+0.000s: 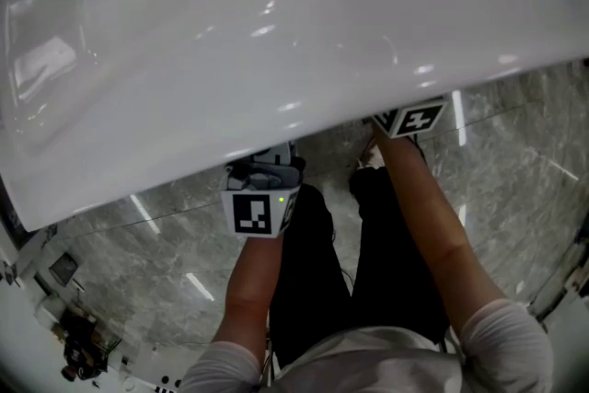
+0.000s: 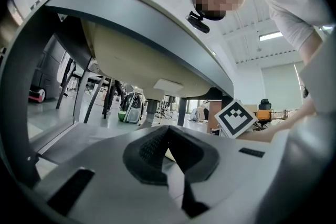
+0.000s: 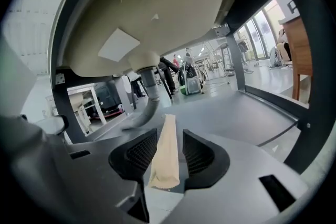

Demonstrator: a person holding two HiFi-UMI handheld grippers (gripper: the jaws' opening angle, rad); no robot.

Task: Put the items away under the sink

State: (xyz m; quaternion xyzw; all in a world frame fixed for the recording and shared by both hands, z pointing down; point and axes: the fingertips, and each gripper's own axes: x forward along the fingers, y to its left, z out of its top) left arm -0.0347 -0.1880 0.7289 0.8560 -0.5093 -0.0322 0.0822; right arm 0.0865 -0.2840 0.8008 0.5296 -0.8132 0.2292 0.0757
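The right gripper [image 3: 169,132] has its jaws drawn in on a flat beige packet [image 3: 165,157]. The packet stands lengthwise between the ribbed pads, its far end pointing forward. The left gripper [image 2: 167,131] has its jaws pressed almost together. A pale sliver [image 2: 168,153] shows in the narrow gap, too little of it to tell what it is.

Both grippers are under the sink. Over the right one hangs the cream underside of the basin [image 3: 147,8], with a grey pipe [image 3: 149,97] coming down from its middle just beyond the packet's tip. Below the packet spreads a grey shelf [image 3: 226,113], bounded by the dark posts of the frame [image 3: 310,76]. In the left gripper view the right gripper's marker cube shows off to the right, at the end of a bare forearm [image 2: 273,134].

From the head view, the white sink top [image 1: 276,32] covers both sets of jaws, and only the marker cubes and the person's arms show at its near edge. The person stands on a grey marbled floor [image 1: 515,161]. Far off through the frame stands a green bag [image 3: 191,81].
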